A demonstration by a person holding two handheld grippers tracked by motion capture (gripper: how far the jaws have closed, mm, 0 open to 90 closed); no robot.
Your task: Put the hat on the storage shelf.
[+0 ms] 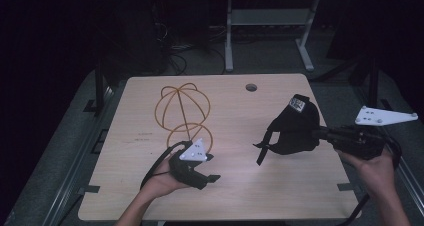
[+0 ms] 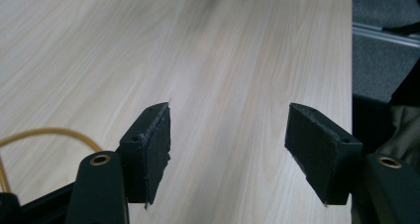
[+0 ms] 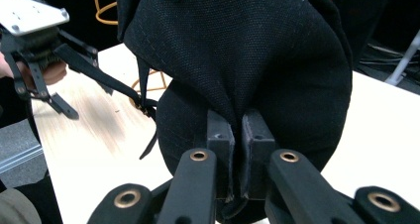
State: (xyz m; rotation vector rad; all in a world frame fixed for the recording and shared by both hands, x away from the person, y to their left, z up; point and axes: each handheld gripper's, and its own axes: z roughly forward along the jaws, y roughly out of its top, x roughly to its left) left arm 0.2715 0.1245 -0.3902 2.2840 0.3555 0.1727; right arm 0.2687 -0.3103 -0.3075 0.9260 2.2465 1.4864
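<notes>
The black cap hangs in the air over the right part of the wooden table, and one black strap dangles from it toward the tabletop. In the right gripper view the cap is very close, and a fold of its cloth is pinched tight between the two black jaws. So the right gripper is closed on the cap and holds it up by that fold. The left gripper is low over the near left part of the table, well apart from the cap. In the left gripper view its jaws stand wide apart with nothing between them, just bare wood under them. Right behind the left gripper stands a yellow wire stand, shaped like a round ball of thin hoops on a ring. It looks like the cap is meant to go on that ball. To do this well, the right hand should keep its pinch firm so the cloth does not slip. The cap should come over the top of the ball with its open side down. The empty left tongs could catch the loose edge or the strap and help pull the cap straight. The wire stand looks light, so a bump could tip it; go slowly.
</notes>
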